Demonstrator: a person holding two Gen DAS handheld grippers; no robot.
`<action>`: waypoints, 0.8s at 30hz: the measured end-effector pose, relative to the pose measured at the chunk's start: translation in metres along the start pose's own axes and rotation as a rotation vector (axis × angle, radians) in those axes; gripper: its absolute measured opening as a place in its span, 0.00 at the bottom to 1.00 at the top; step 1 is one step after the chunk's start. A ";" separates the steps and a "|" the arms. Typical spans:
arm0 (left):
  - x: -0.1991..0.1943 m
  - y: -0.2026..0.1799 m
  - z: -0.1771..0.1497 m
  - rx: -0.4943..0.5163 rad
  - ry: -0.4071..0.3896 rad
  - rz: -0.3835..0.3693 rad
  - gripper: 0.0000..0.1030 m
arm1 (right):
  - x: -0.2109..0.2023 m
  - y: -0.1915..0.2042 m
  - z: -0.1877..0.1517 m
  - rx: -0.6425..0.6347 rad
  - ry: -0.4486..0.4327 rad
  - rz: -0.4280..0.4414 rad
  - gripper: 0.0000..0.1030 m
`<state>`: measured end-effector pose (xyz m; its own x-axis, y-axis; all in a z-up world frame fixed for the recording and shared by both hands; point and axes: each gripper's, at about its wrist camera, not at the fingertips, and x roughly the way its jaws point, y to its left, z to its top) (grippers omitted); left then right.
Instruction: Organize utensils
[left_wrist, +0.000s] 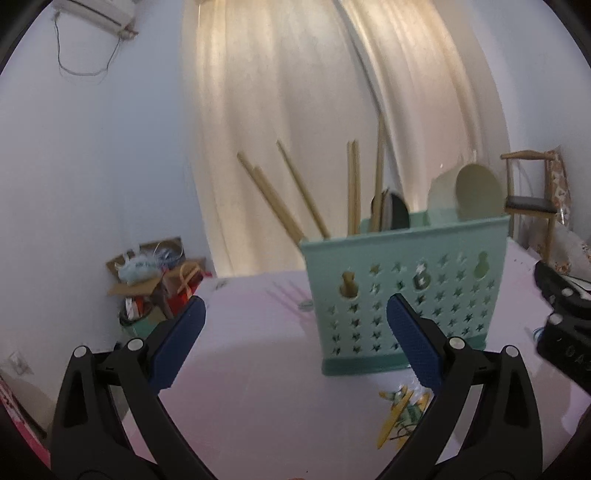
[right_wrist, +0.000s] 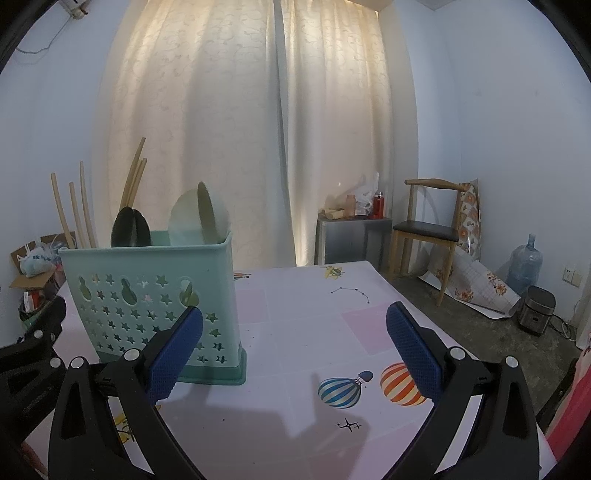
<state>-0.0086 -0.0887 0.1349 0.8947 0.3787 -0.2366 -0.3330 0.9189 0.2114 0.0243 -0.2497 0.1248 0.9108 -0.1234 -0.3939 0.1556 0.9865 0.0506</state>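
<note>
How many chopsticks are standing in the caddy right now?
6 visible in the left wrist view: three leaning left in the caddy's left end, two upright mid-left, one by the dark spoons. Others may hide behind.

A pale pink table (right_wrist: 306, 321) with balloon prints carries a mint utensil holder (right_wrist: 155, 295) near its left edge.

Bare table (right_wrist: 306, 321) lies open right of and in front of the green utensil holder (right_wrist: 155, 295), while above the holder upright chopsticks (right_wrist: 77, 210), dark spoons (right_wrist: 129, 227) and pale scoops (right_wrist: 201, 216) crowd its top, leaving no clear gap visible from either view.
</note>
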 end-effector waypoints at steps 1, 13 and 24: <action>-0.001 -0.001 0.000 0.004 -0.006 -0.018 0.92 | 0.000 0.001 0.000 0.000 0.000 0.000 0.94; 0.003 -0.005 0.002 0.000 0.001 -0.108 0.92 | 0.000 0.001 0.000 0.000 -0.001 0.001 0.94; 0.010 0.011 0.000 -0.070 0.051 -0.081 0.92 | 0.000 0.002 -0.001 0.000 -0.001 0.002 0.94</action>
<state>-0.0034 -0.0753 0.1351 0.9038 0.3067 -0.2984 -0.2819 0.9514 0.1239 0.0237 -0.2474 0.1237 0.9114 -0.1215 -0.3932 0.1538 0.9868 0.0515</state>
